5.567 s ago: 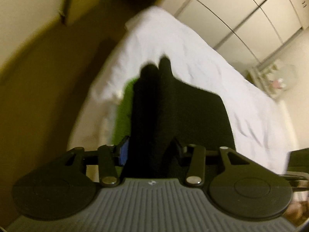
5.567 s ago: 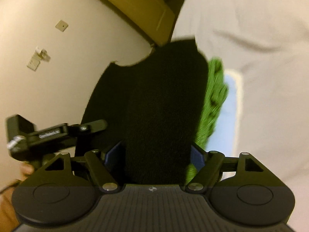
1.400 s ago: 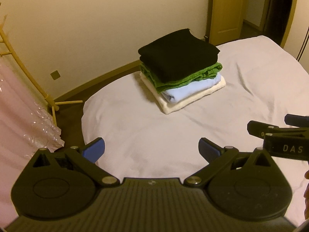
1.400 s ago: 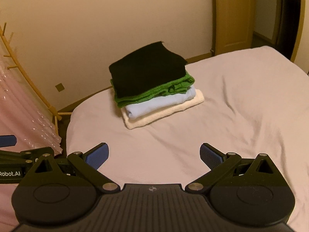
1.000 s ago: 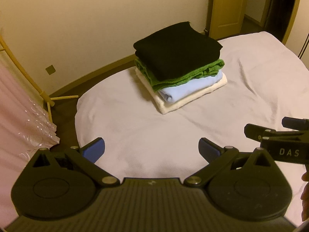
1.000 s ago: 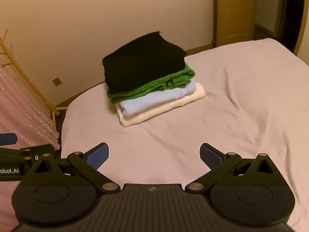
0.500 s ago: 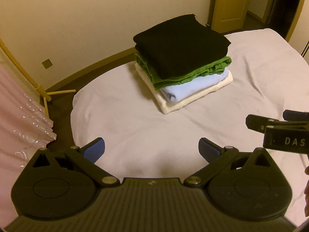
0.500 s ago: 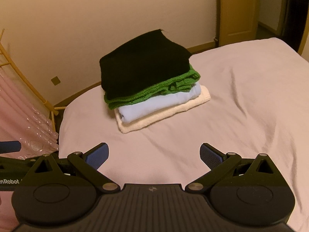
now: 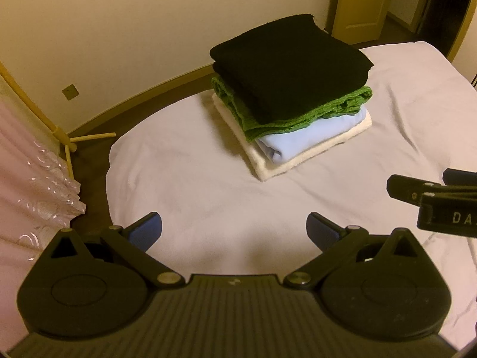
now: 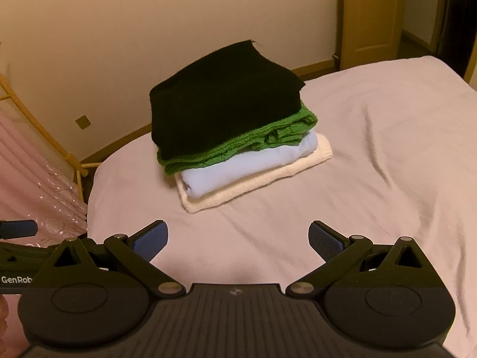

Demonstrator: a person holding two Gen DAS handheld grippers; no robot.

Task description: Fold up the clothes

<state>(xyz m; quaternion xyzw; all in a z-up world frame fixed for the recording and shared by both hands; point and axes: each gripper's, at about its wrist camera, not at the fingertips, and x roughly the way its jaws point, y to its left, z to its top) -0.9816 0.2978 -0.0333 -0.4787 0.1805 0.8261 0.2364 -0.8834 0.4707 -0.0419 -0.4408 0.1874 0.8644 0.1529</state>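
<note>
A stack of folded clothes rests on the white bed. On top lies a black garment, under it a green knit, then a light blue piece and a cream towel at the bottom. My left gripper hangs open over bare sheet, short of the stack. My right gripper is open too and holds nothing. The right gripper's side shows at the right edge of the left wrist view.
A wooden rack with pink plastic-wrapped fabric stands left of the bed. A cream wall with a floor strip runs behind the stack. A wooden door stands at the back right.
5.6 s ago both grippers were shut on the black garment; now it lies on the stack and both are open. Over the last second both grippers have drifted slightly closer to the stack.
</note>
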